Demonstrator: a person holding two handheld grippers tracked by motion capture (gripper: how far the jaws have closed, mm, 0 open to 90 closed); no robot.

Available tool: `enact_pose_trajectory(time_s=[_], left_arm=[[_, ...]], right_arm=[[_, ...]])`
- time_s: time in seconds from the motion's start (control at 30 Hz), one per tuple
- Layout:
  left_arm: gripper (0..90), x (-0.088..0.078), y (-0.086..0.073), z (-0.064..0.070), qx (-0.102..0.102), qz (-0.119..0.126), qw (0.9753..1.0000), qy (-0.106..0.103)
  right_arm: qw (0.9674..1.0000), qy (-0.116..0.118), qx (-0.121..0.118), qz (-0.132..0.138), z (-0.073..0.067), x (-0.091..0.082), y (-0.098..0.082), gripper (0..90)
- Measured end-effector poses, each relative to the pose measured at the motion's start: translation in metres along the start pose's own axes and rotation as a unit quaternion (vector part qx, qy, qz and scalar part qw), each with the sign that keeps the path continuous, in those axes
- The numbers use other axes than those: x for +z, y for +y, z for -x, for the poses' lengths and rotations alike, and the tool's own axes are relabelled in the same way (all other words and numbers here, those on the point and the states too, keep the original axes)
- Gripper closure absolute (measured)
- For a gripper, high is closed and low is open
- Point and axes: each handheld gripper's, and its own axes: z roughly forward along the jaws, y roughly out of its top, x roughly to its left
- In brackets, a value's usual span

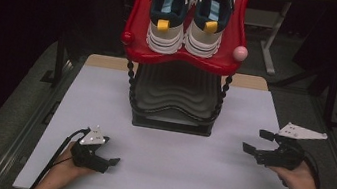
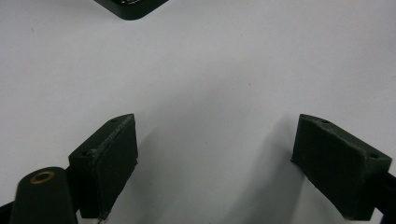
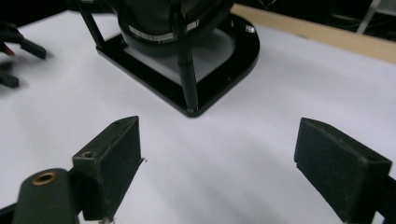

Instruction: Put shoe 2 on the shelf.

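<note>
Both grippers' fingers [image 3: 112, 163] spread, empty — shoe rack [image 1: 174, 110] well apart ahead.

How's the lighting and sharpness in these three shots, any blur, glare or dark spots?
High view: the white table sheet is evenly lit, the surroundings fall into near black, and the red shelf looks saturated. Left gripper view: sharp pads, soft shadows beside each on the sheet. Right gripper view: the rack's black base shows small glints, and the left gripper at the edge is blurred.
</note>
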Motion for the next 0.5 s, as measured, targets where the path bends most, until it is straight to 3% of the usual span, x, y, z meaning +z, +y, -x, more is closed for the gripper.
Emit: enact_pose_trajectory(time_s=[0.5], left_arm=[[13.5,0.0,0.0,0.0,-0.001,0.0,1.0,0.0]], right_arm=[[0.9974,-0.014,-0.008,-0.071,-0.009,0.028,-0.042,13.7]])
